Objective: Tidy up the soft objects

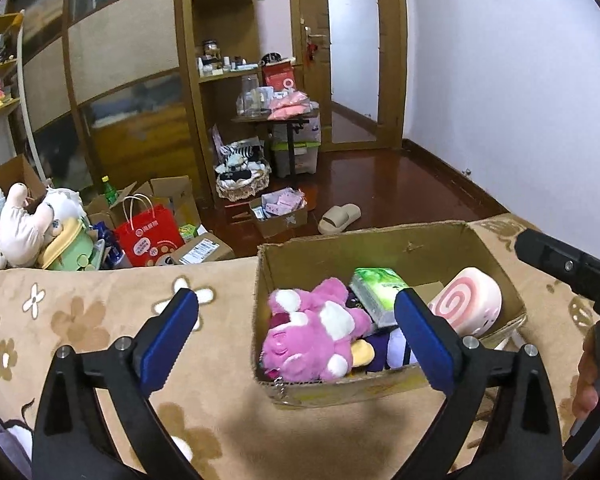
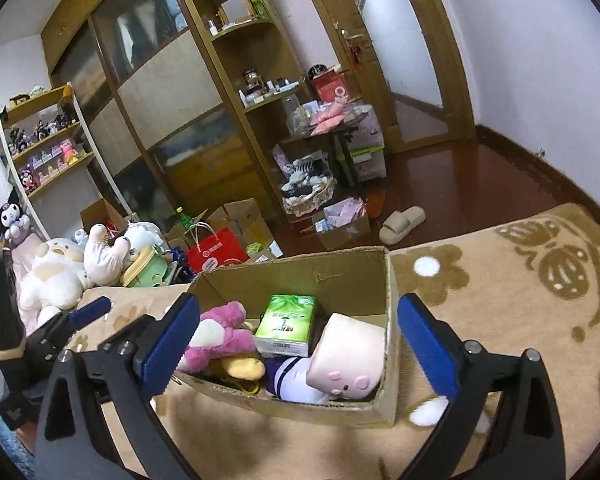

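Frankly, with my left gripper (image 1: pixel 296 320) and right gripper (image 2: pixel 298 330) both spread wide and empty over the open brown cardboard box (image 1: pixel 380 248) at lower centre, reaching in could snag the pink plush bear (image 1: pixel 316 328) back out.

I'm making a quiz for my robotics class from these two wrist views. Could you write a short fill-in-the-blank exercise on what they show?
1. The pink plush lies inside the ____ box.
2. The jaws of both the left gripper and the right gripper are ____.
3. The tissue pack in the box is ____ in colour.
4. On the floor lies one beige ____.

Missing words: cardboard; open; green; slipper
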Available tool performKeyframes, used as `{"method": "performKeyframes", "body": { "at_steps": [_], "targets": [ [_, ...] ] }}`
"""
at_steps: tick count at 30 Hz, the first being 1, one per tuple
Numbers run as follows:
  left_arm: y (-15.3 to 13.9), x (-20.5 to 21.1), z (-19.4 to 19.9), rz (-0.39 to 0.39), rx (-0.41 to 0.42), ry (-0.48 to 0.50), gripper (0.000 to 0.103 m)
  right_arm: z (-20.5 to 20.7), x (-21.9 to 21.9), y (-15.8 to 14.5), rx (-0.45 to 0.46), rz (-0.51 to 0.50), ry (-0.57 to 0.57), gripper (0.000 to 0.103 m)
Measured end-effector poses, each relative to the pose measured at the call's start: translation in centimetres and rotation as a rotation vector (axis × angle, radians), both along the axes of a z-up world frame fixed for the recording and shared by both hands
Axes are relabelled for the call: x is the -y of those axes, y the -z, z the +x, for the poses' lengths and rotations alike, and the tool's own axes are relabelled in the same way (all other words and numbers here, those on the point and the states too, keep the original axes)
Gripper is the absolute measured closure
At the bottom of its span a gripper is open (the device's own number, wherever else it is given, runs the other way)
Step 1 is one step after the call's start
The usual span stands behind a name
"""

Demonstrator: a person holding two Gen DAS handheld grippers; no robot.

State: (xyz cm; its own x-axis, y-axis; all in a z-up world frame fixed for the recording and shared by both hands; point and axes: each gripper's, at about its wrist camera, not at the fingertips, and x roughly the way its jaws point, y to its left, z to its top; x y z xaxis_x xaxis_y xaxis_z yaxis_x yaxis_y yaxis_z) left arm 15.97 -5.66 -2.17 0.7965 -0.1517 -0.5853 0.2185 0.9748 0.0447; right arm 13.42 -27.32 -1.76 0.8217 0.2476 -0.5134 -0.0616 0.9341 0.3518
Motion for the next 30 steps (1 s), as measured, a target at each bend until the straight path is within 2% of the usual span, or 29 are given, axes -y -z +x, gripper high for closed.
{"method": "performKeyframes", "body": {
  "at_steps": [9,18,23,27,30],
  "targets": [
    [-2.8,-1.4,-3.5,0.012,0.071,-0.036,0.002,-3.4,-0.1,-2.9,0.054,-0.05,0.027,0.0],
    [-4.8,-2.1,-7.2,0.015,0.093,-0.03,0.002,-7.2,0.3,-5.1,0.084,-0.063,0.051,0.0],
    [-5.6,-2.8,-9.2,0.011,0.104,-0.039,0.002,-9.9,-0.3,-6.7,0.135,-0.082,0.081,0.0],
    [-6.5,-3.1,-11.7,0.033,0.153,-0.047,0.002,-11.8,-1.0,-7.4,0.156,-0.11,0.085,0.0],
    [-7.2,-3.3,-13.8,0.037,0.197,-0.042,0.002,-12.9,-1.2,-7.5,0.168,-0.094,0.083,0.0]
  ]
}}
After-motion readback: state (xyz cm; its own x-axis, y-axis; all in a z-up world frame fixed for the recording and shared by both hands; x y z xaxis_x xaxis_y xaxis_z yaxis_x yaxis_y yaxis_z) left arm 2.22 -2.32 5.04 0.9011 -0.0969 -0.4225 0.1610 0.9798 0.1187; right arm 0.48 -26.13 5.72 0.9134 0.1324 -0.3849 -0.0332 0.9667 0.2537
